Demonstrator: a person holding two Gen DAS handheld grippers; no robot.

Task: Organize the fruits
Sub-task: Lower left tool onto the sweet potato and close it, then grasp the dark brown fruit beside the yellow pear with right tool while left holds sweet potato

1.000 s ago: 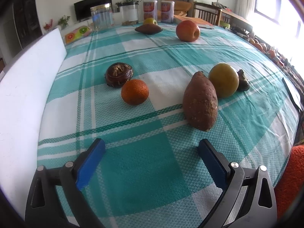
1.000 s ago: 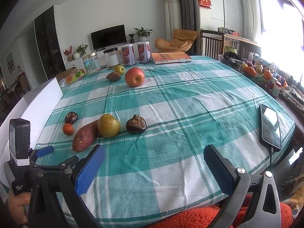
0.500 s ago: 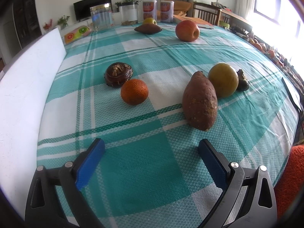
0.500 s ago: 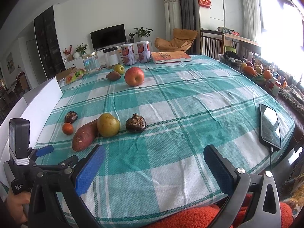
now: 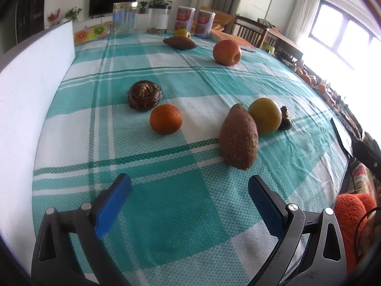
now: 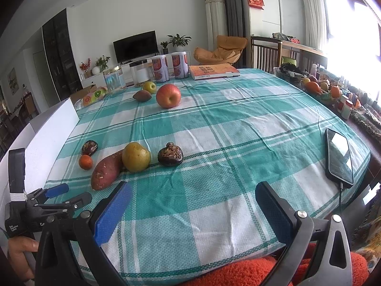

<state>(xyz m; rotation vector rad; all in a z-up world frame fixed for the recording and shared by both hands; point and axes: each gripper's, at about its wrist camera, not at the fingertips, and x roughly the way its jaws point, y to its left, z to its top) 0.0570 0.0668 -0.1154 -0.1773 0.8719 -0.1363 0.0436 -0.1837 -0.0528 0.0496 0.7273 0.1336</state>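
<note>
Both hand-held grippers, left [image 5: 189, 190] and right [image 6: 193, 196], hover spread wide and hold nothing above the bench [image 6: 238, 124] (checked cloth), where the sweet potato [image 5: 238, 136] touches the yellow pear [image 5: 265, 116], orange [image 5: 166, 119] nearby.

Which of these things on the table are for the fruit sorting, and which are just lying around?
For the job: orange, red apple, yellow pear, small green apple.

Lying about: phone, book, two cans, glass jar.
</note>
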